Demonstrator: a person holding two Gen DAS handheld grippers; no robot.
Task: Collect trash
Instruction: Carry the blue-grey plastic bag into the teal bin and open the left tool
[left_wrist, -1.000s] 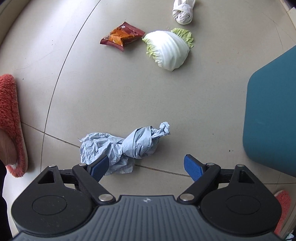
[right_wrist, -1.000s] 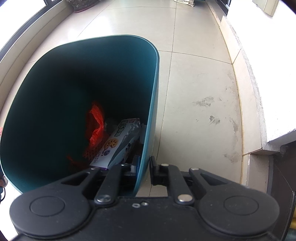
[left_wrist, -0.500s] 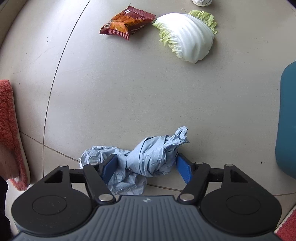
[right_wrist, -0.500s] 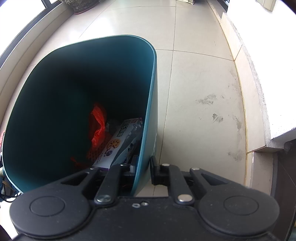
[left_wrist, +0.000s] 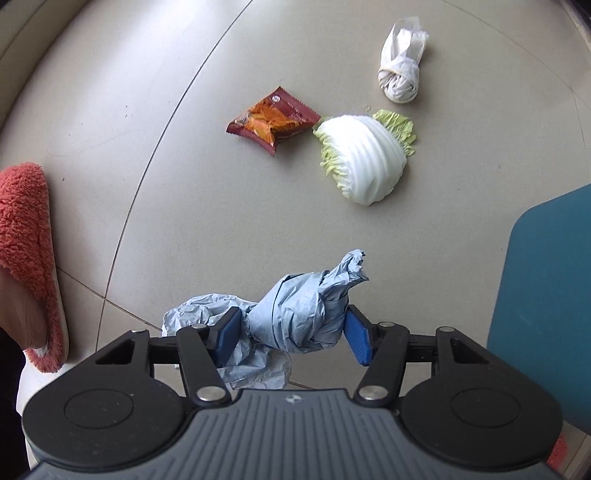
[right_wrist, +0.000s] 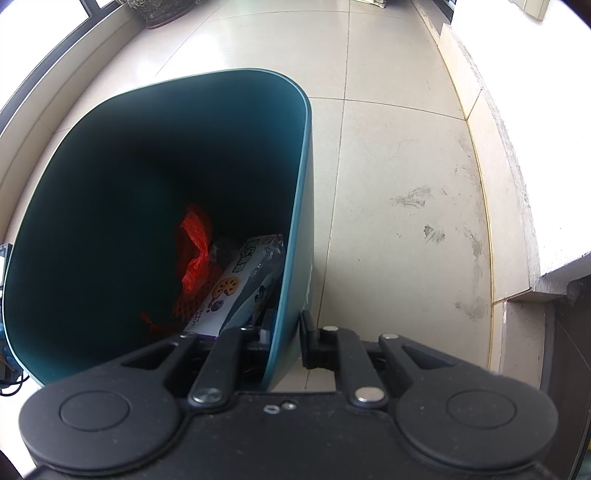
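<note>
On your far left there's a fuzzy red slipper on the tile floor. Moving right, your left gripper has its blue pads squeezed onto the crumpled blue paper wad, so that claw is grasping it; the wad's loose tail spills out to the near left of the pads, and you can't really tell if it's lifted off the floor.

Farther out, an orange-brown snack wrapper lies just left of a chunk of napa cabbage, nearly touching it. Beyond the cabbage, to its right, sits a knotted white rag. The teal trash bin sits at the right edge of that view, near the wad.

Over on your right side, the right gripper is clenched on the bin's wall, one finger inside and one outside. Inside the bin, you've got red plastic on the left and a cookie package right next to it.
</note>
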